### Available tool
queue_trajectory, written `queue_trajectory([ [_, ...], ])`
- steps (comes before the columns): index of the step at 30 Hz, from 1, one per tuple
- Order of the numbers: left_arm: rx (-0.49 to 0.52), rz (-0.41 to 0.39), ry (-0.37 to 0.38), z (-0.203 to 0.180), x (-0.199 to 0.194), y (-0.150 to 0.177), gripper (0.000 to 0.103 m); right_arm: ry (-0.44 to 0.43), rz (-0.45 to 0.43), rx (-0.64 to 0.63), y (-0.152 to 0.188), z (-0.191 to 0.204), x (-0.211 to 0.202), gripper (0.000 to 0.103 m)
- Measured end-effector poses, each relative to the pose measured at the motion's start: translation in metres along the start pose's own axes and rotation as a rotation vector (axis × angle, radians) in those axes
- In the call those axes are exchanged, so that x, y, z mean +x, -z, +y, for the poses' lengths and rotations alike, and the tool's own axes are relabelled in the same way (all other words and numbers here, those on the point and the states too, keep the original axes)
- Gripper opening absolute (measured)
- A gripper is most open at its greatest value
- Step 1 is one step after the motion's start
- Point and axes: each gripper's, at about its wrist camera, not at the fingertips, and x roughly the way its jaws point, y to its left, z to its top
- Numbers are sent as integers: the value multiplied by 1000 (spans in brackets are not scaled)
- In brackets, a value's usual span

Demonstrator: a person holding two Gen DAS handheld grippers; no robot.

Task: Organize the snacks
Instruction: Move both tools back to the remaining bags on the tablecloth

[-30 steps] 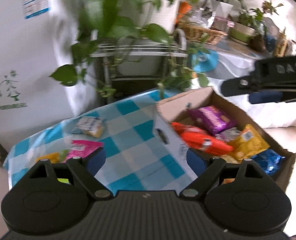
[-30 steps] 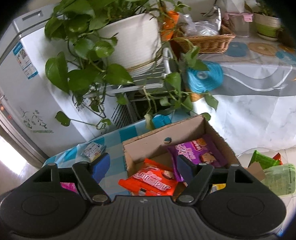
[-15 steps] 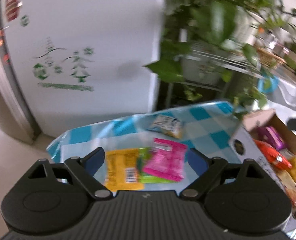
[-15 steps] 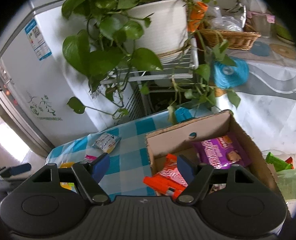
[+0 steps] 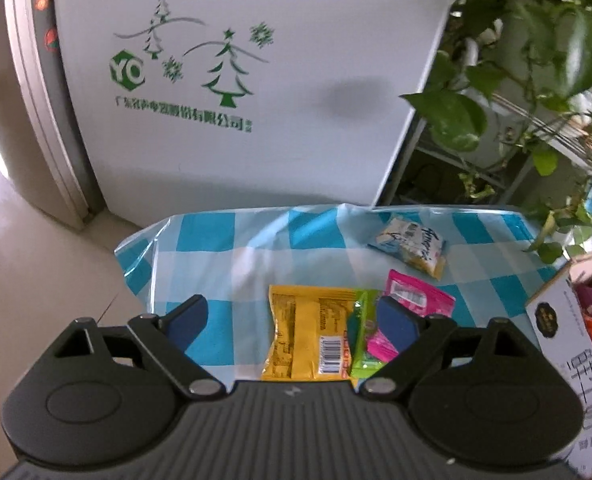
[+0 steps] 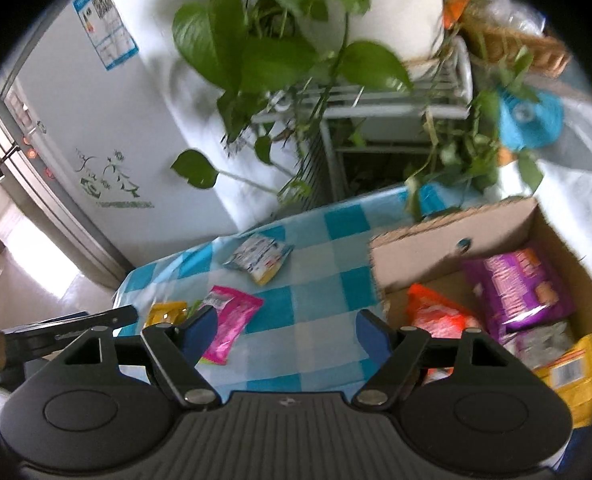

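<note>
Four snack packets lie loose on my blue-checked tablecloth [image 5: 256, 236]: a yellow packet [image 5: 308, 336] touching a green one [image 5: 362, 336], a pink packet [image 5: 416, 300] beside them, and a pale packet [image 5: 410, 246] farther off. My left claw [image 5: 292, 320] hovers spread wide and empty over the yellow one. My right claw [image 6: 286, 334] gapes empty too, beside the cardboard box [image 6: 436, 240] holding more snacks.

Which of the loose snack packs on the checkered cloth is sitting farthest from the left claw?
The pale white-and-blue pack, lying alone toward the cloth's far edge; the yellow, green and pink packs cluster by the left claw.
</note>
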Motion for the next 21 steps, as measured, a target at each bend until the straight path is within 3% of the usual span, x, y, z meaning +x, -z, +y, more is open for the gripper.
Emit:
queue_trajectory([
  [7,-14,15,-16,13,9,-6,91,-57,82,41,9,15,36,82],
  [21,35,58,-62,26,25,-3,91,-24,143,118,9,41,114,82],
])
